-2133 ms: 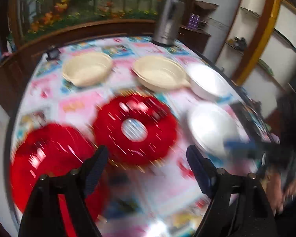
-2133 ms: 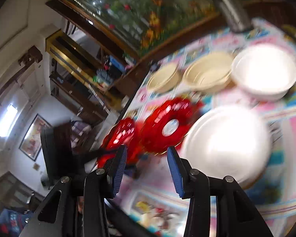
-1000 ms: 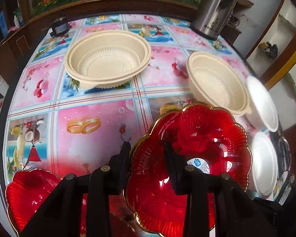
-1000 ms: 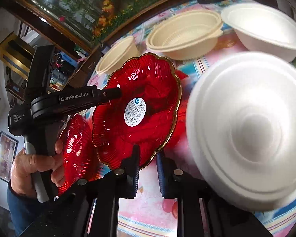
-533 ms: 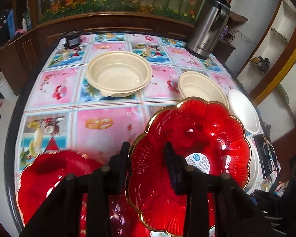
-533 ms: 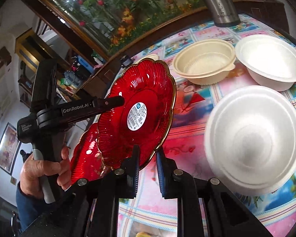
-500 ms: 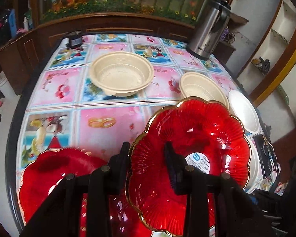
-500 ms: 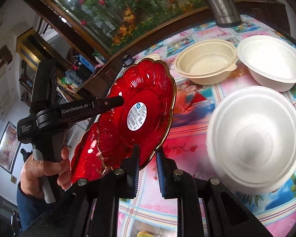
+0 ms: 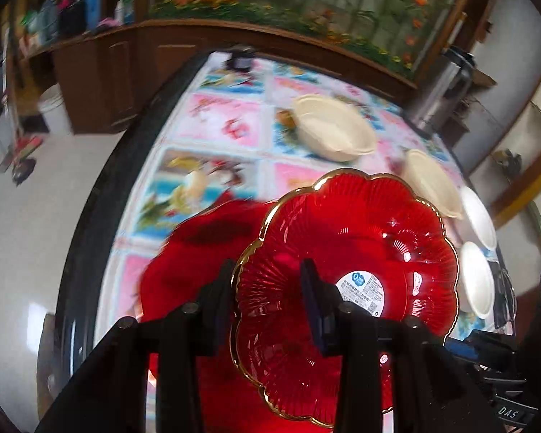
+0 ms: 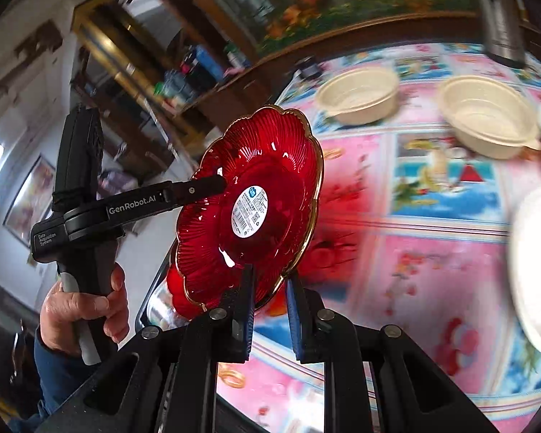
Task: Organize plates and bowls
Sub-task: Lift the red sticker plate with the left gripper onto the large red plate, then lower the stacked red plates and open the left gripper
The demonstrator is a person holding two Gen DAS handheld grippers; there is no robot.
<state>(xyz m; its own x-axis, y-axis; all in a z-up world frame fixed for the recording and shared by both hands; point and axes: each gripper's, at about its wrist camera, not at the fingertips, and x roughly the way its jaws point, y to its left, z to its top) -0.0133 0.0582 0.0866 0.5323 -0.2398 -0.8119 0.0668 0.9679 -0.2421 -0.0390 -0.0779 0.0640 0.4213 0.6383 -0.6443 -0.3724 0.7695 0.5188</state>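
Red scalloped glass plate with gilt rim (image 10: 249, 213) raised tilted above flower-printed tablecloth (image 10: 432, 252), clamped at opposite edges by left gripper (image 9: 267, 288) and right gripper (image 10: 268, 301), over second red plate (image 9: 184, 263); two cream plastic bowls (image 10: 357, 99) beyond.

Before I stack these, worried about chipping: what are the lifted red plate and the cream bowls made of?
Red plate: translucent, glossy, ribbed, gold rim, so glass or clear hard plastic; can't tell which. Cream bowls: matte, thin-walled, likely disposable plastic or fibre.
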